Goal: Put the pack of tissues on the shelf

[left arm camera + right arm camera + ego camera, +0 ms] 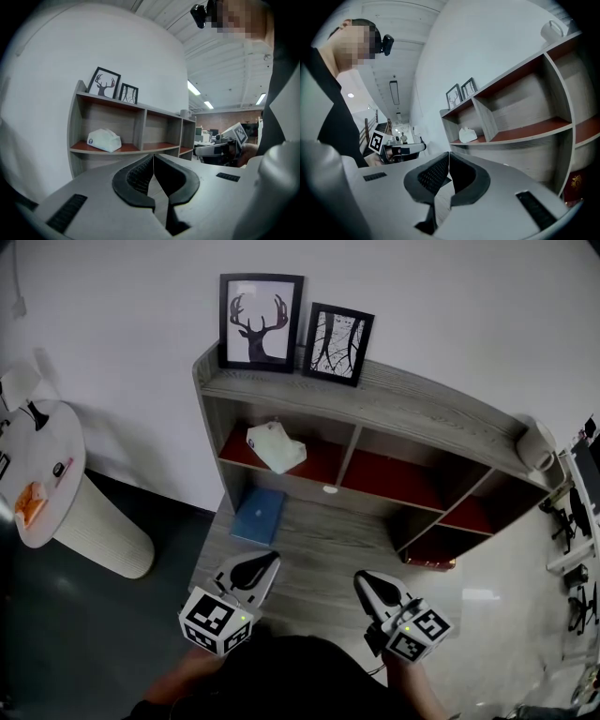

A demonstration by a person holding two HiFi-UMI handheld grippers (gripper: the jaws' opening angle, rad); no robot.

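Item, nearest: left gripper, in front of the shelf, jaws closed together on nothing, as its own view shows. Item: right gripper, beside it toward the shelf's right half, jaws likewise clenched and empty. Item: blue book, flat on the shelf's low front board, just beyond the left gripper. Item: pack of tissues, lying in the shelf's upper left compartment on the red board, touched by neither gripper; also seen at and. It lies ahead and left of both grippers, and we judge the left gripper the nearer; its long side seems to run along the board. Item, farthest: two framed pictures, upright on the shelf's top. We judge the placing done.
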